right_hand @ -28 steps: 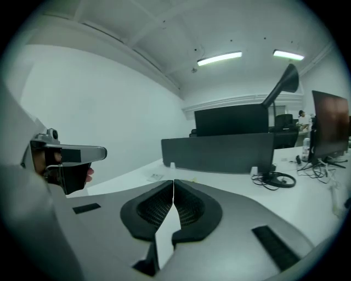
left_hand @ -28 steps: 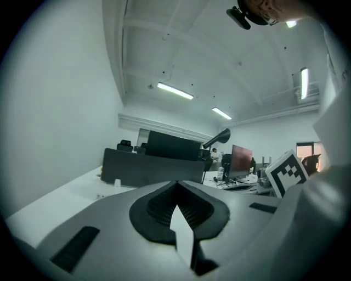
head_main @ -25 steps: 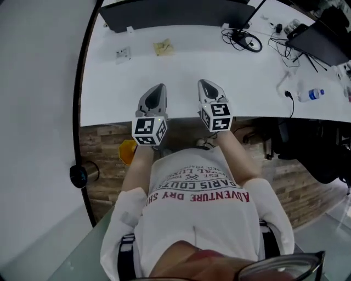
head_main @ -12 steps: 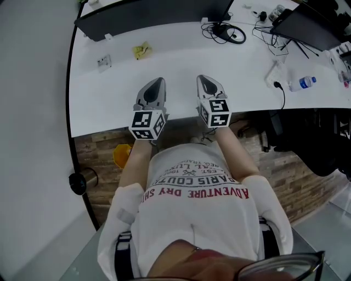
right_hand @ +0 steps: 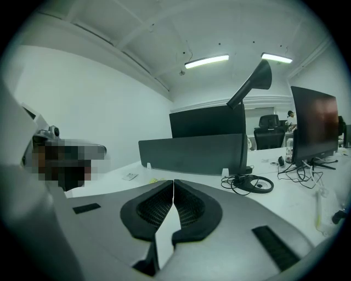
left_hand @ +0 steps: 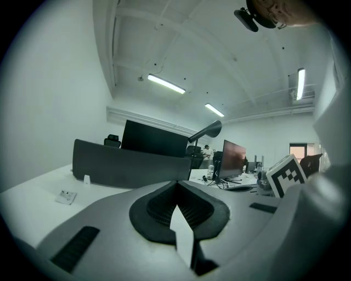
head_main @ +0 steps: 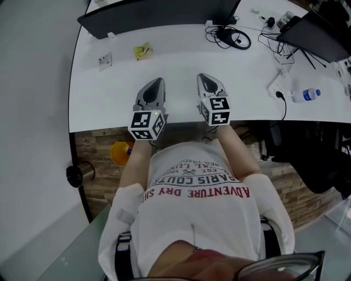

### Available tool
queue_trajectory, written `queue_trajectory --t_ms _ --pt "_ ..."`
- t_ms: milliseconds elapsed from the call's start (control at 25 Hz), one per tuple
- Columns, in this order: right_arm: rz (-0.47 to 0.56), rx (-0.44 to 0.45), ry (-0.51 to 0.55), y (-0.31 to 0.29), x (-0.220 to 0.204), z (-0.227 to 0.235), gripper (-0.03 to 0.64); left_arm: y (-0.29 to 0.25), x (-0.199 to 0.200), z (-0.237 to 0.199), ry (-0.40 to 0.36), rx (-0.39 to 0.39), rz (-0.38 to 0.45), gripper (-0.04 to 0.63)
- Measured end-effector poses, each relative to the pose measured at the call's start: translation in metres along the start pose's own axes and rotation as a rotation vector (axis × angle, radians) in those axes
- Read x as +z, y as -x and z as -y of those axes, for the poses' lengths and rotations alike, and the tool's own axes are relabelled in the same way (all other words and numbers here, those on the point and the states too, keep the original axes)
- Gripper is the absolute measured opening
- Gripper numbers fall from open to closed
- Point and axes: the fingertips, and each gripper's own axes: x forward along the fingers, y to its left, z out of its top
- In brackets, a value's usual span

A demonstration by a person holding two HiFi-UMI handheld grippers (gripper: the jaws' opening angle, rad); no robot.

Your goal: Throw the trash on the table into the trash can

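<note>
- Worktop (head_main: 109, 104): white and long, with a dark divider screen (head_main: 159, 16) standing along its far edge.
- Left tongs (head_main: 157, 82) (left_hand: 176, 185): held over the near part of the worktop, pointing toward the divider screen. In the left gripper view the two dark pads meet at their tips, closed, with nothing between them.
- Right tongs (head_main: 204, 78) (right_hand: 173, 184): held just beside the left tongs, pointing the same way. In the right gripper view the pads are pressed together and carry nothing.
- Trash: a crumpled yellow scrap (head_main: 142, 51) lies on the worktop near the divider screen. It is ahead of the left tongs and slightly to their left, well apart from both tongs. It also shows faintly in the right gripper view, beyond the pad tips.
- White packet (head_main: 105, 59): lies flat on the worktop, left of the yellow scrap and apart from it. Neither pair of tongs touches it.
- Yellow container (head_main: 119, 152): stands on the floor at the near edge of the worktop, left of the left tongs' marker cube. It is partly hidden and is probably the trash can, though this view does not confirm it.
- Black cable coil (head_main: 233, 37): rests on the worktop at the right end of the divider screen.
- Plastic bottle (head_main: 307, 95): lies on its side far to the right, near the worktop's front edge.
</note>
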Motion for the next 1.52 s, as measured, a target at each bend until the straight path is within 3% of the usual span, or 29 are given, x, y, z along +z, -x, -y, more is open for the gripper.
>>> queue_trajectory --t_ms 240,480,800,920,1040,1200,1520 --pt "-0.067 0.088 -0.02 -0.037 -0.012 -0.009 0.029 0.001 -0.018 -0.035 0.052 0.104 -0.039 0.023" --pt "-0.193 0.14 0.0 -0.104 -0.027 -0.044 0.029 -0.005 -0.027 -0.108 0.05 0.164 -0.067 0.023" --pt "-0.262 0.127 -0.022 -0.222 -0.011 -0.087 0.033 -0.039 -0.02 -0.219 0.065 0.124 -0.116 0.023" --pt "-0.309 0.124 -0.052 -0.27 -0.015 -0.1 0.185 -0.055 -0.025 -0.256 0.072 0.096 -0.143 0.023" --pt "-0.351 0.121 -0.071 -0.309 -0.023 -0.111 0.212 -0.069 -0.035 -0.287 0.081 0.075 -0.171 0.023" --pt "-0.415 0.095 -0.084 -0.35 -0.044 -0.111 0.248 -0.084 -0.054 -0.314 0.123 0.049 -0.207 0.023" --pt "-0.554 0.079 -0.074 -0.398 -0.089 -0.098 0.249 -0.102 -0.087 -0.331 0.182 0.014 -0.256 0.023"
